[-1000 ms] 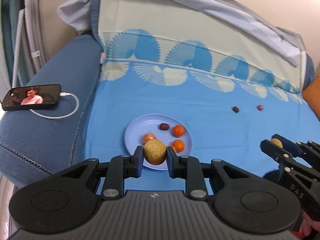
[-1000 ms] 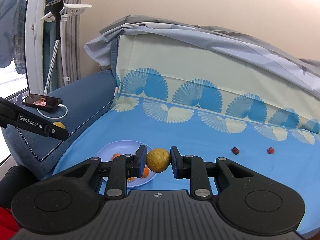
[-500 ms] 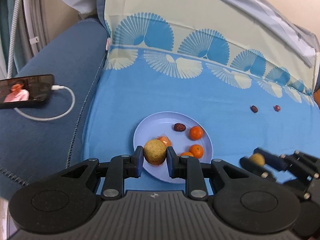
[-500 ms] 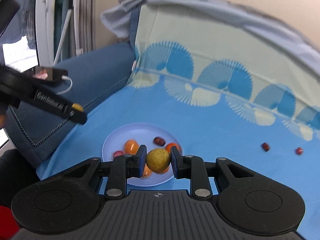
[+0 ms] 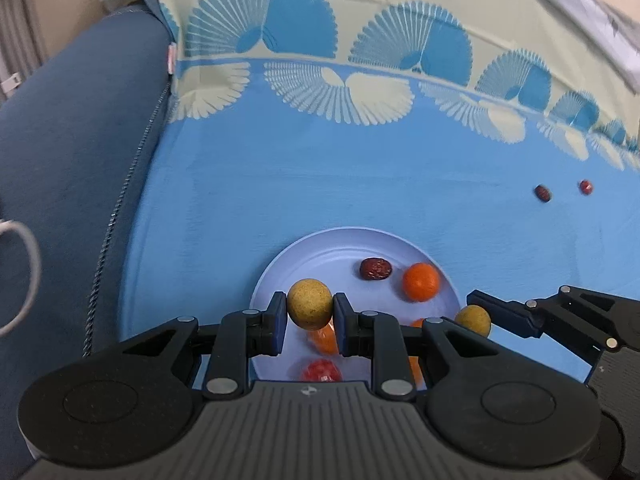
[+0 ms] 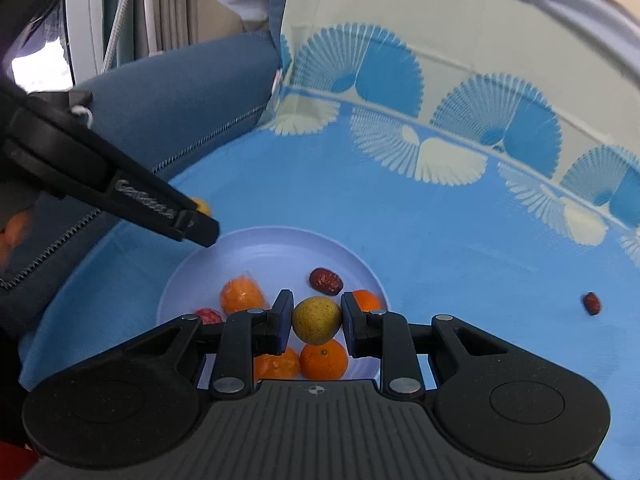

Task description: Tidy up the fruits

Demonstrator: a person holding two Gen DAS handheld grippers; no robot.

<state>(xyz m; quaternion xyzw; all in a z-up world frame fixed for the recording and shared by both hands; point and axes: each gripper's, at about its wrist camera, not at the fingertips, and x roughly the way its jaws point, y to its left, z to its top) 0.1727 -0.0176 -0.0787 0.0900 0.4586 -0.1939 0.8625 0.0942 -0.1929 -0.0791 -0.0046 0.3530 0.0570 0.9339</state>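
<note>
We've got most of the fruit on the plate (image 6: 372,280) already: approx three oranges, e.g. one (image 6: 324,359) at the near rim, a red date (image 6: 326,281) toward its far side, and a red fruit (image 6: 209,316) at its left rim. Both grippers are over the plate w/ loads. Our left gripper (image 5: 310,312) has its jaws closed snug on a yellow-brown round fruit (image 5: 310,309); our right gripper (image 6: 316,320) is clamped likewise on a second yellowish fruit (image 6: 317,320), above the plate's near half. Neither is released yet, so we judge two drops pending. Left to do: two dates (image 5: 543,193) lie loose on the blue sheet (image 5: 320,184), well apart from the plate, toward the sheet's right edge. Can't tell if more fruit sits out of view.
</note>
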